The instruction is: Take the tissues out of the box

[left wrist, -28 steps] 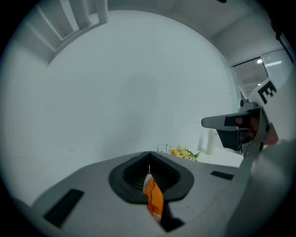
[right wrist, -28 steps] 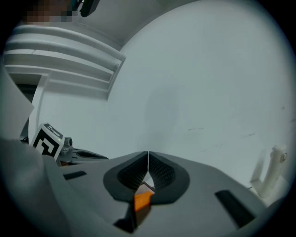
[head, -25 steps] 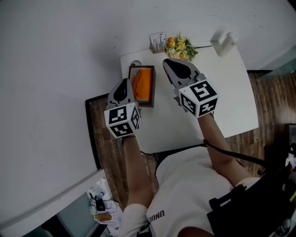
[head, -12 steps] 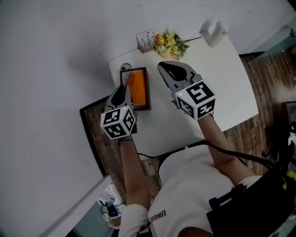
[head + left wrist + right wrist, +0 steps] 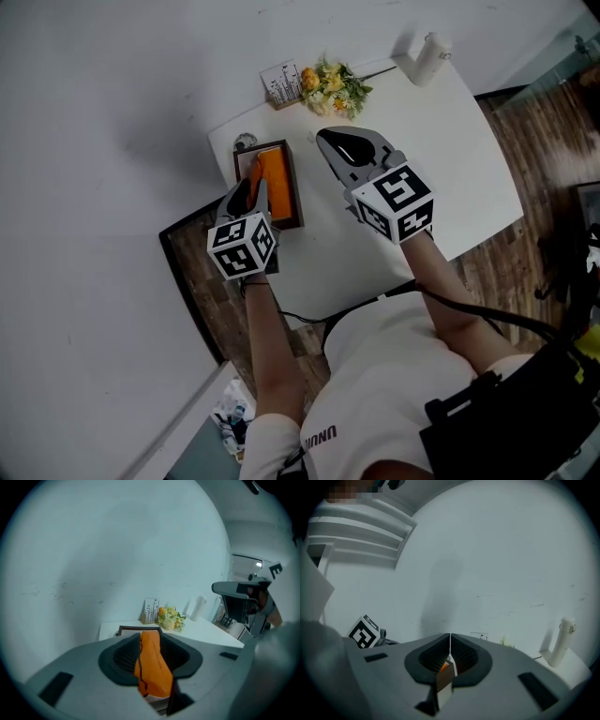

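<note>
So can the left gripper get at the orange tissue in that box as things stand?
Probably yes. The left gripper sits right at the box. Its jaws have just been opening, and the orange tissue shows between them with nothing in the way.

White shirt (image 5: 375,384); grey left hand-held gripper (image 5: 251,182) and right hand-held gripper (image 5: 331,141).

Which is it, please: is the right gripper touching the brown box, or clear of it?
Apart. The head view shows a strip of bare white table between the right gripper and the brown box.
</note>
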Tool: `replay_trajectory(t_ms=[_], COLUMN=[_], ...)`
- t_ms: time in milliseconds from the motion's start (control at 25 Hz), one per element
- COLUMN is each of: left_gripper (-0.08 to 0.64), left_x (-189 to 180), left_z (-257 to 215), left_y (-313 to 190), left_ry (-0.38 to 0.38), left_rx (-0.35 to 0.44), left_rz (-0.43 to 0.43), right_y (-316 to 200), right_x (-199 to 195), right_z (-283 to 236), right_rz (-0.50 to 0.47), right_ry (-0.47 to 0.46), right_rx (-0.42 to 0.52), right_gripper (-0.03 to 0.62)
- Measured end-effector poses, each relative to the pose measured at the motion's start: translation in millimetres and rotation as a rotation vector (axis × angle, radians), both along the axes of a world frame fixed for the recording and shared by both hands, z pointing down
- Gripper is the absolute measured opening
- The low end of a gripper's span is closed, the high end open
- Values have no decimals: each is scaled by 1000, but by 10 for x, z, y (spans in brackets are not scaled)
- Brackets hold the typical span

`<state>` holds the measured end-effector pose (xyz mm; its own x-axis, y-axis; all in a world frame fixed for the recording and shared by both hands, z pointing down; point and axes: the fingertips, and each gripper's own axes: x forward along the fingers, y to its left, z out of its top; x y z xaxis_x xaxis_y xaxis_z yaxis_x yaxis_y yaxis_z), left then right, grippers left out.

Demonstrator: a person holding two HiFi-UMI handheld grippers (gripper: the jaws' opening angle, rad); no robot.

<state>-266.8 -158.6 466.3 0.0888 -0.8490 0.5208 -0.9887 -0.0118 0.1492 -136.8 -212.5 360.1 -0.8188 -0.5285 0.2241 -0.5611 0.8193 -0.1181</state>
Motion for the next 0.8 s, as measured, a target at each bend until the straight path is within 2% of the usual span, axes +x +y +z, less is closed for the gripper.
replay_trajectory(t_ms=[640, 800], left_gripper=[176, 176], left_x=[73, 75], left_z=[351, 379], left_y=[-43, -42], left_ry=[12, -8], left_rx=[-134, -152], left_rz=[48, 60], right_y=[-10, -6], right_x=[26, 35], right_z=[118, 135], right_rz=[8, 10], right_ry=[10, 12], right_rx=[-30, -33], right_gripper=[23, 24])
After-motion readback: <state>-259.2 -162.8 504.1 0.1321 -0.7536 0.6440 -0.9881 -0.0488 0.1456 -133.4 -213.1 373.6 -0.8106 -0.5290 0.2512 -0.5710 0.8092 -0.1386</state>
